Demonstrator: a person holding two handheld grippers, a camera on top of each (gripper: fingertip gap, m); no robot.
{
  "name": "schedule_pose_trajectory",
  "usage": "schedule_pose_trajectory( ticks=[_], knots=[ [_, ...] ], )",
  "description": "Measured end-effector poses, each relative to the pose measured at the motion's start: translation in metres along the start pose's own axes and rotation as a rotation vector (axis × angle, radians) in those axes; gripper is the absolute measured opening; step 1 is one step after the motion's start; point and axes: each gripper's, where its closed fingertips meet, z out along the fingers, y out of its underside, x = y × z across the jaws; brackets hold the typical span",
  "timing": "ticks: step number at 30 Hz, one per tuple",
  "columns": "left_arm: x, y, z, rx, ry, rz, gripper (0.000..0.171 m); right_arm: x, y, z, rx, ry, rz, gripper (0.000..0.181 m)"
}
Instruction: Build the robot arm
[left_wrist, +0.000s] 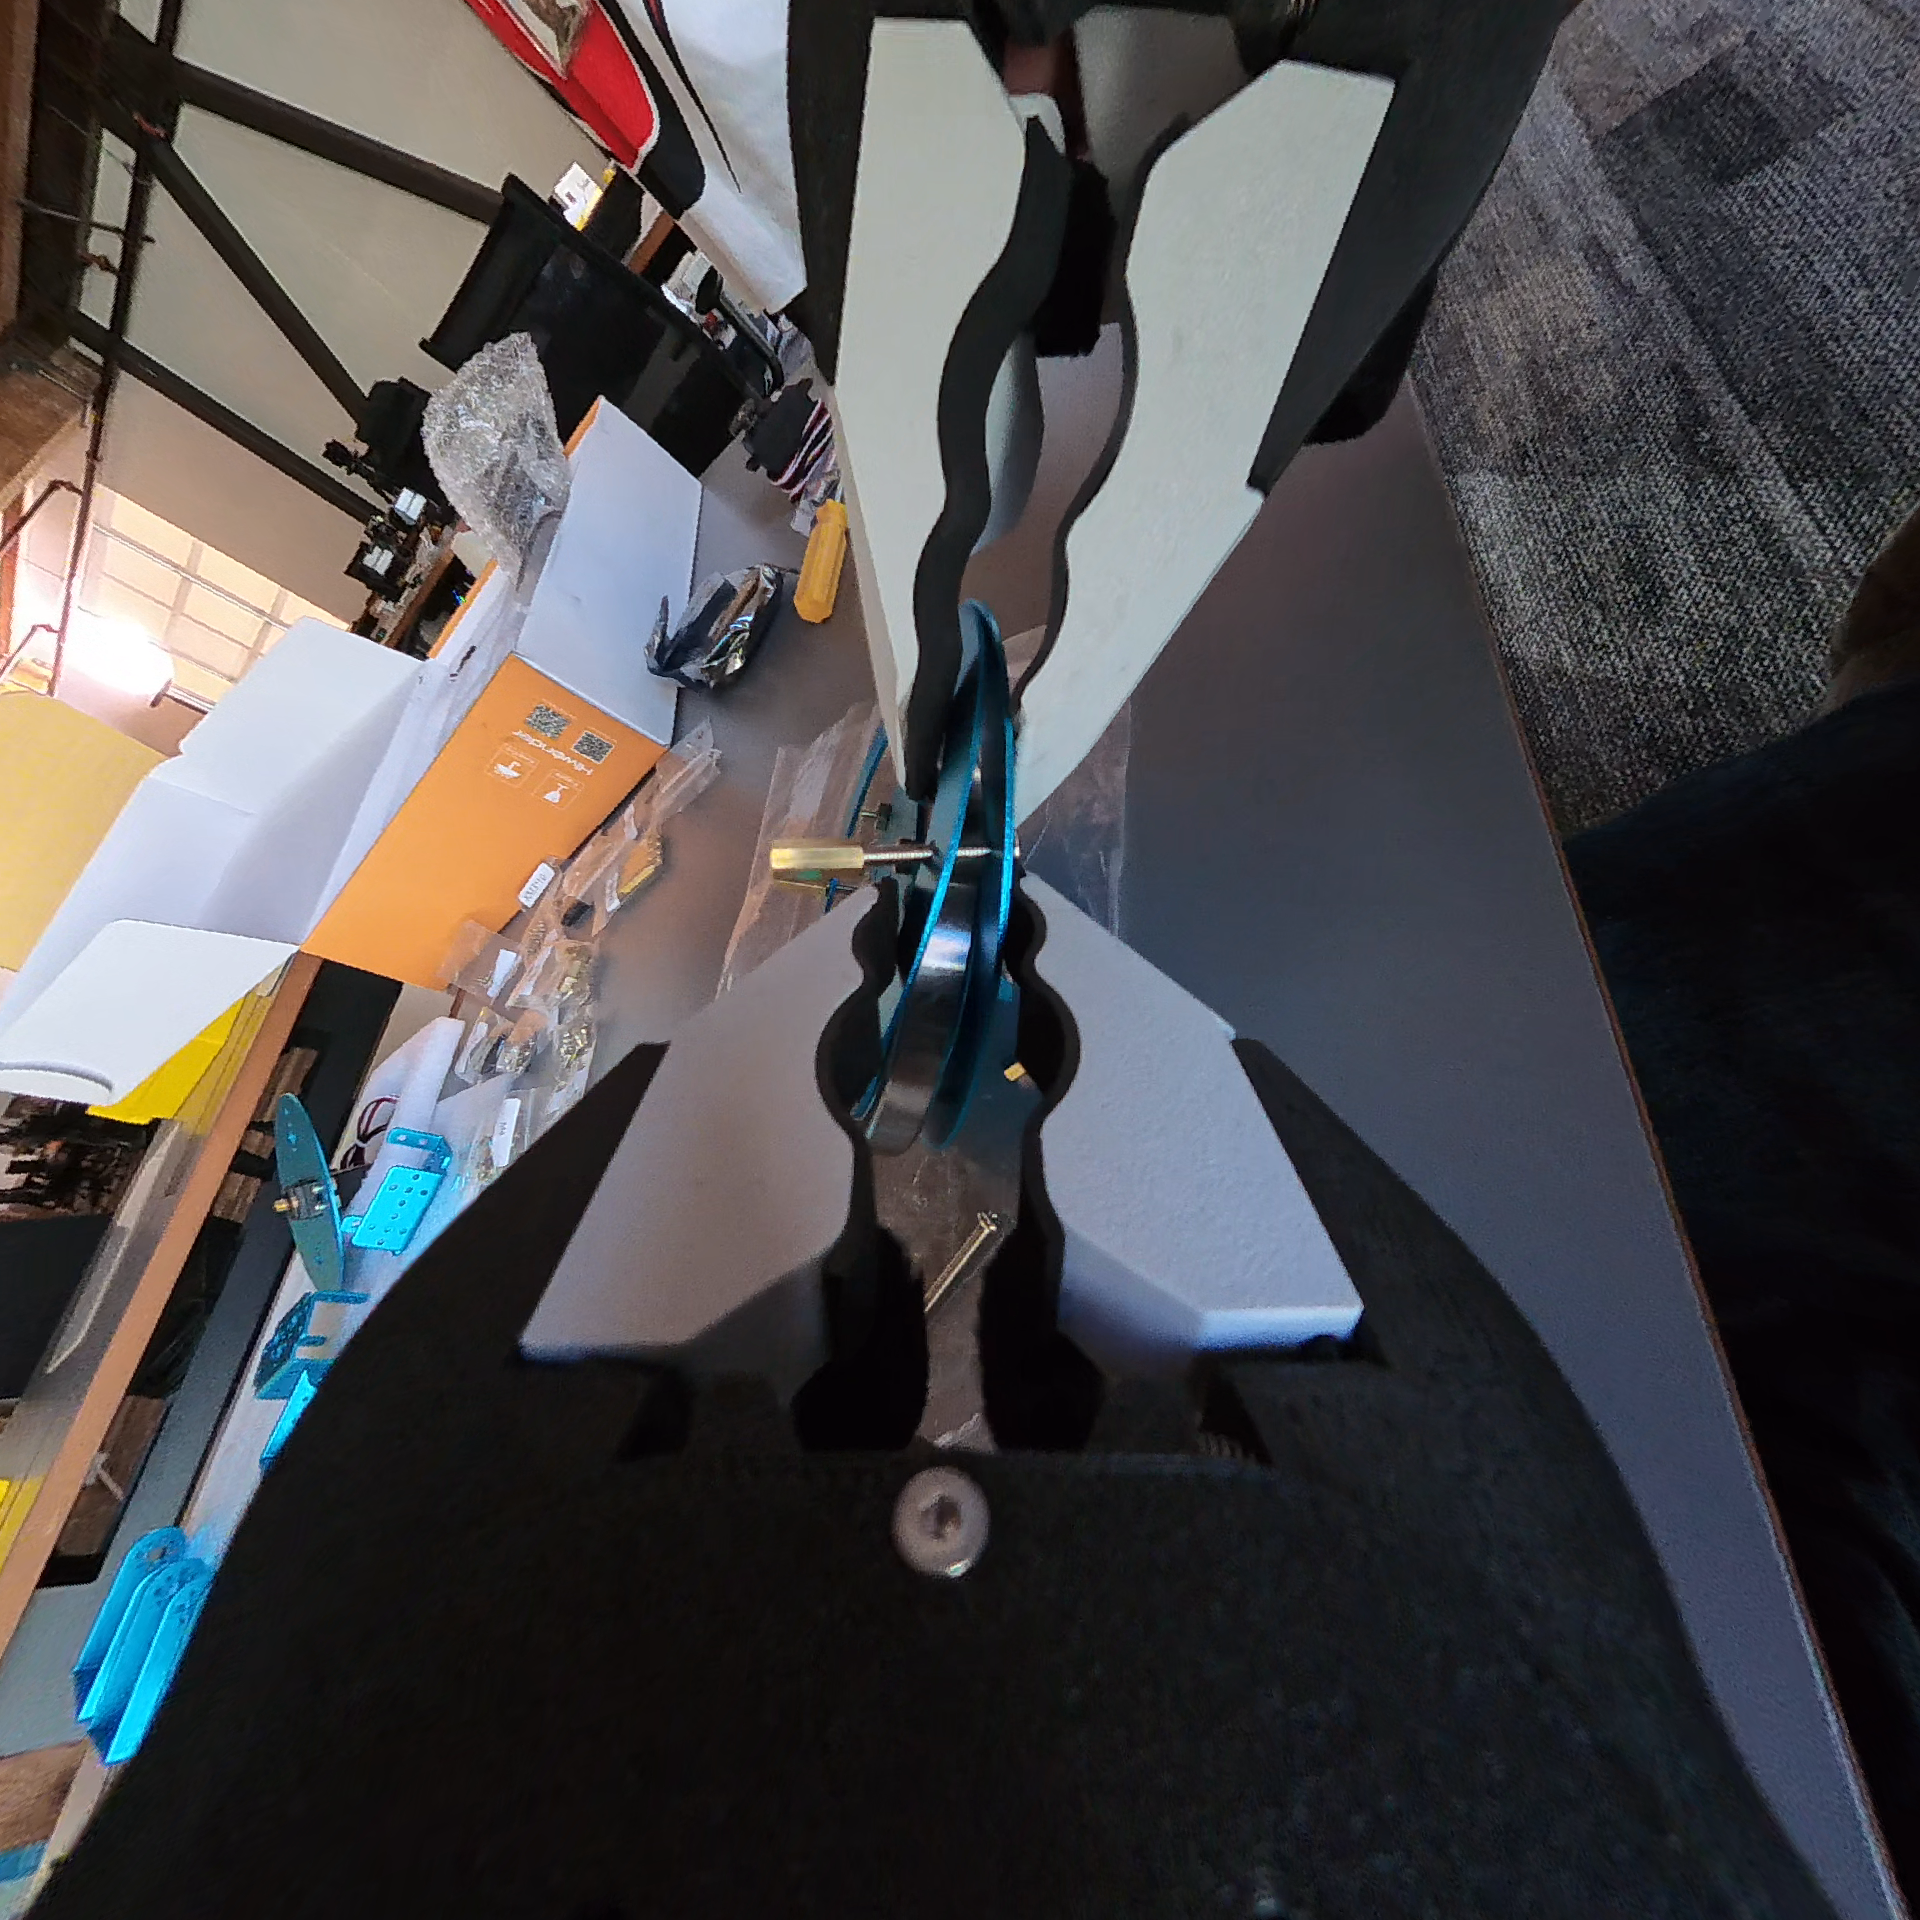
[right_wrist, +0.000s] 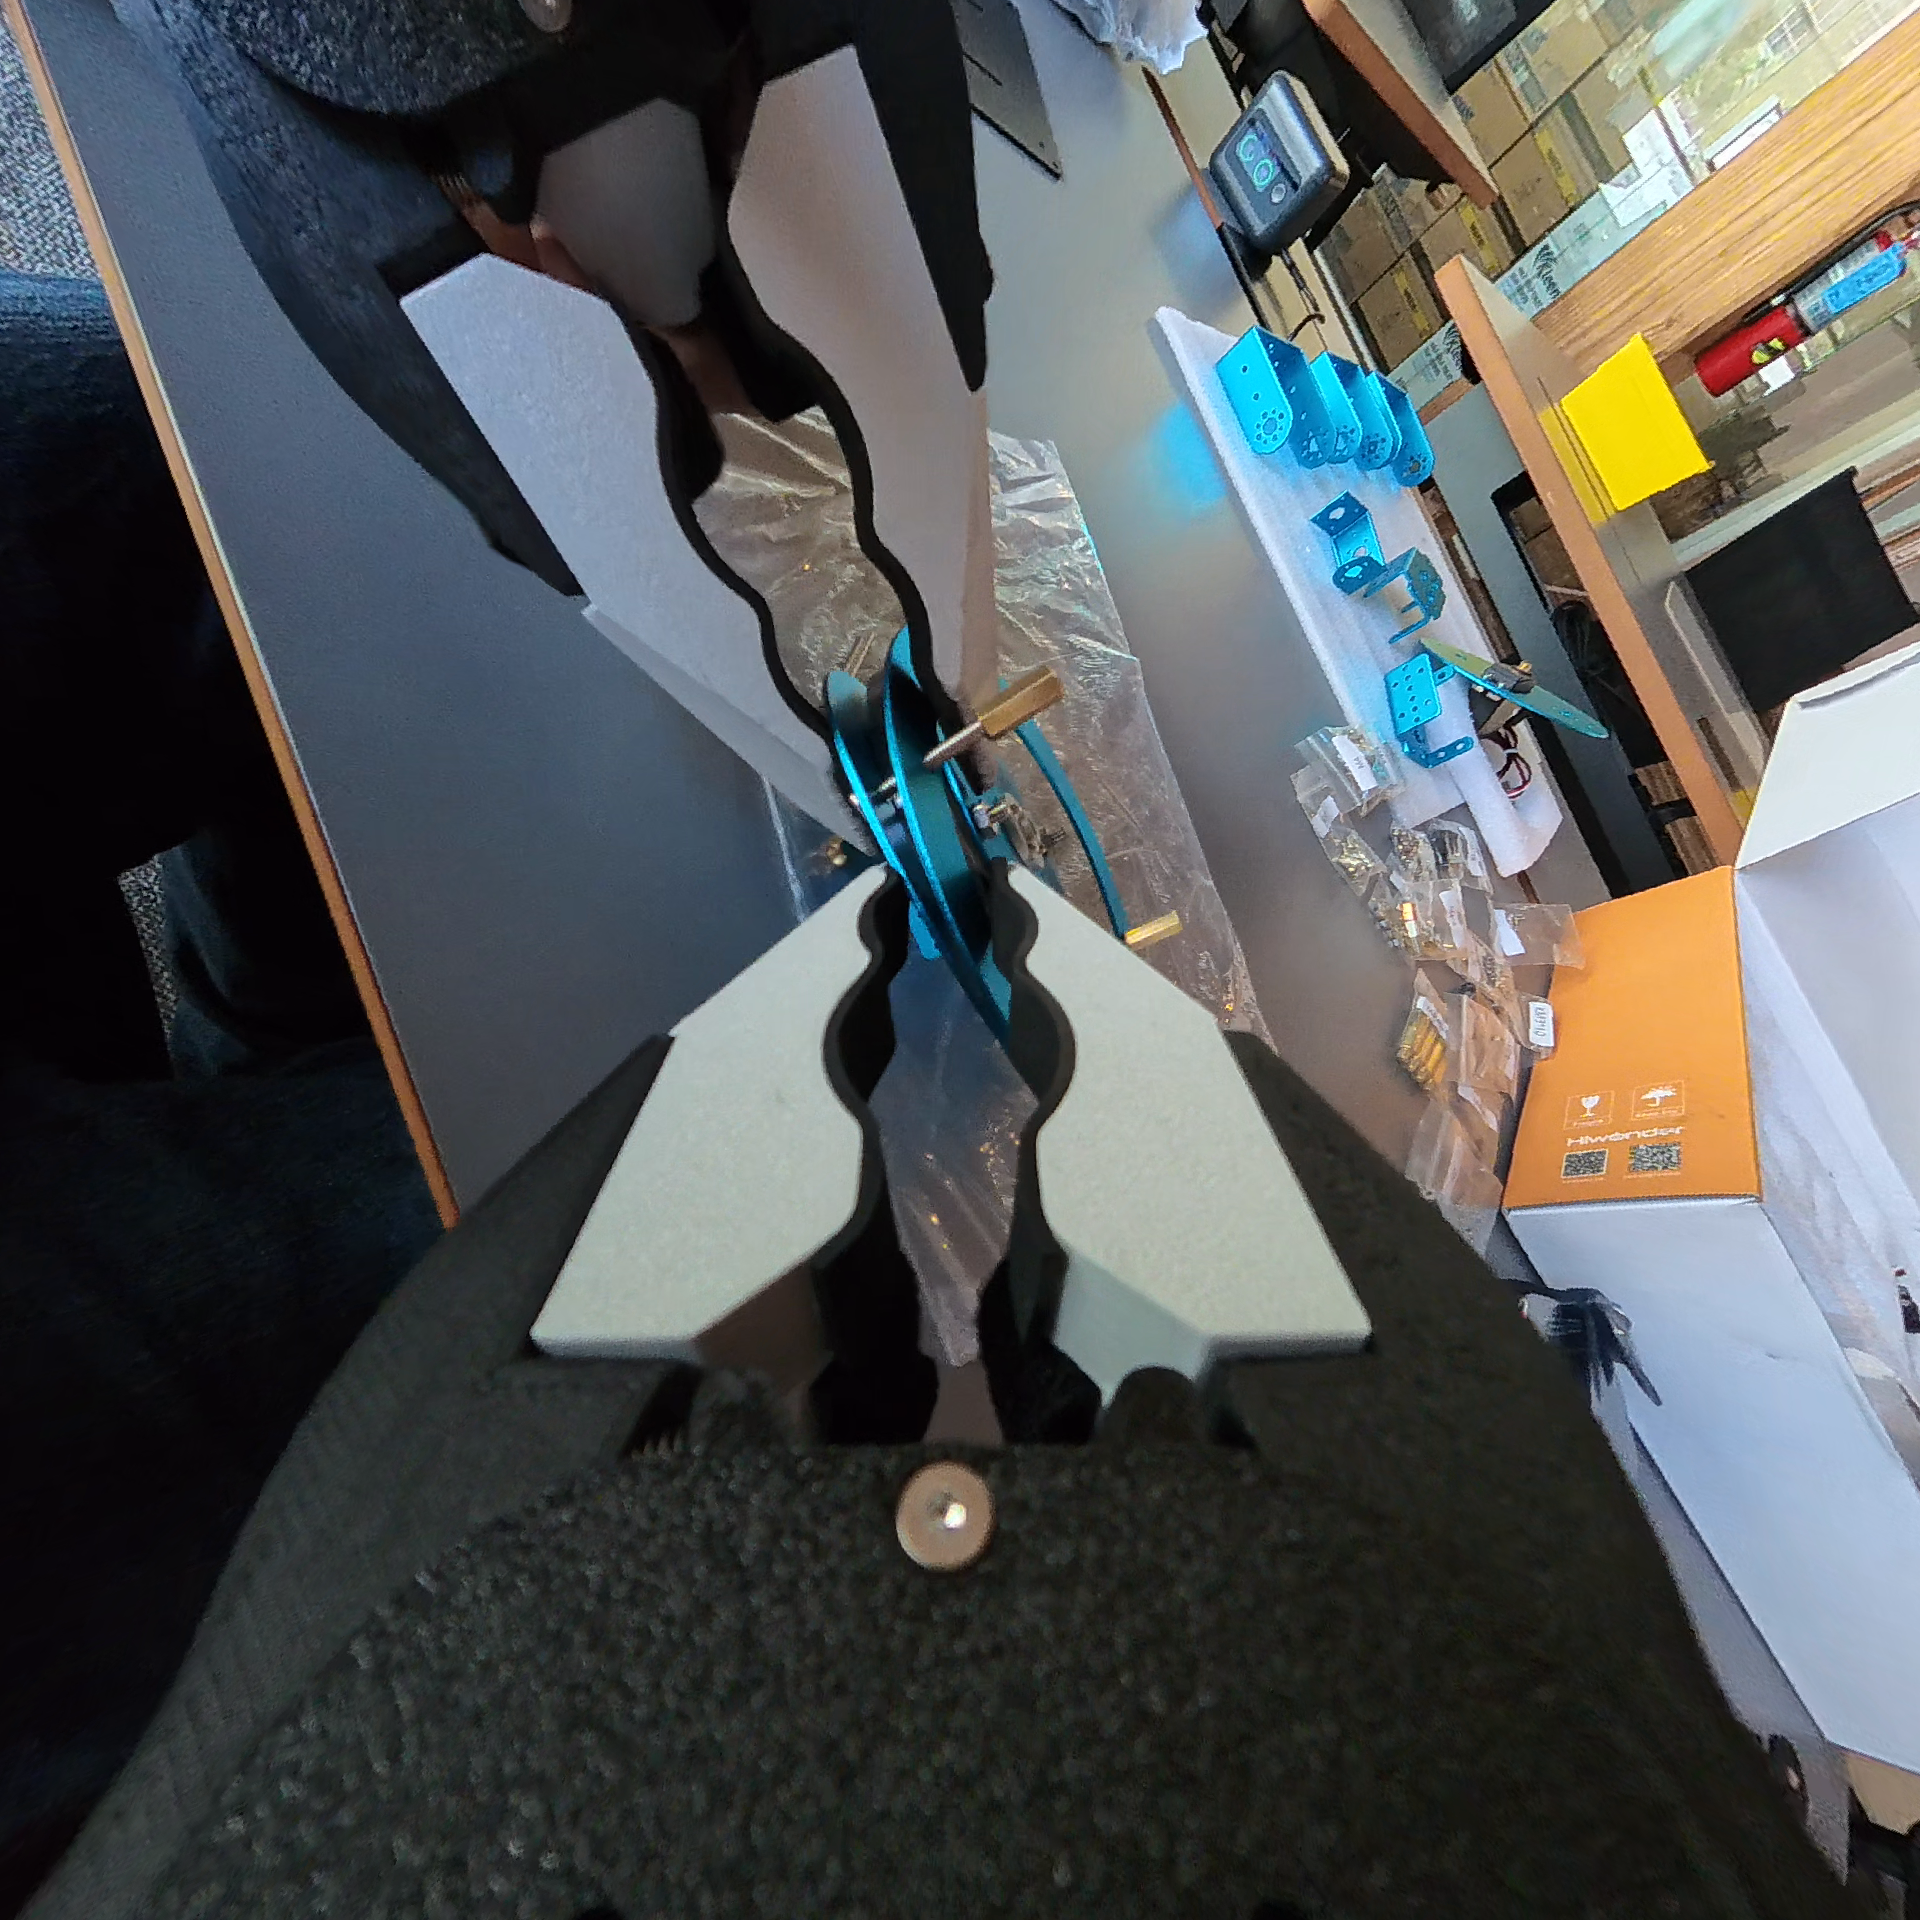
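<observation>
A blue metal disc assembly (left_wrist: 948, 894) made of stacked round plates, with a screw and a brass standoff (left_wrist: 816, 862) sticking out sideways, hangs above the grey table. My left gripper (left_wrist: 951, 935) is shut on its lower edge. My right gripper (left_wrist: 971, 748) comes in from the opposite side and is shut on its upper edge. In the right wrist view the same assembly (right_wrist: 925, 821) sits between my right gripper (right_wrist: 951, 904) and the left gripper (right_wrist: 894, 727), with the brass standoff (right_wrist: 1023, 717) pointing right. A second brass standoff (right_wrist: 1153, 927) shows on a lower plate.
A crinkled clear plastic bag (right_wrist: 1039, 582) lies under the assembly. An orange and white box (right_wrist: 1642, 1091) stands open, with bags of small hardware (right_wrist: 1455, 935) beside it. Blue brackets (right_wrist: 1330, 416) lie on white foam. A yellow tool handle (left_wrist: 821, 566) lies farther off. The table edge (right_wrist: 312, 779) runs close by. Less than 4 cm separates the two grippers' tips.
</observation>
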Motion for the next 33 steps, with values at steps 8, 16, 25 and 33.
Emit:
schedule_pose_trajectory(
  ticks=[8,16,25,33],
  knots=[
    [0.002,0.001,-0.001,0.017,-0.025,0.009,0.036,0.001,-0.002,0.001,-0.018,0.014,0.011,0.014],
    [-0.004,-0.011,-0.007,0.088,-0.023,-0.159,0.025,0.001,-0.002,0.000,-0.015,0.020,0.004,0.013],
    [0.000,-0.010,-0.004,0.081,-0.019,0.012,0.020,0.000,-0.001,-0.002,0.000,-0.021,0.022,0.013],
    [0.002,-0.013,-0.003,0.081,-0.005,0.041,0.014,0.001,-0.002,-0.005,0.071,-0.086,0.147,0.018]
  ],
)
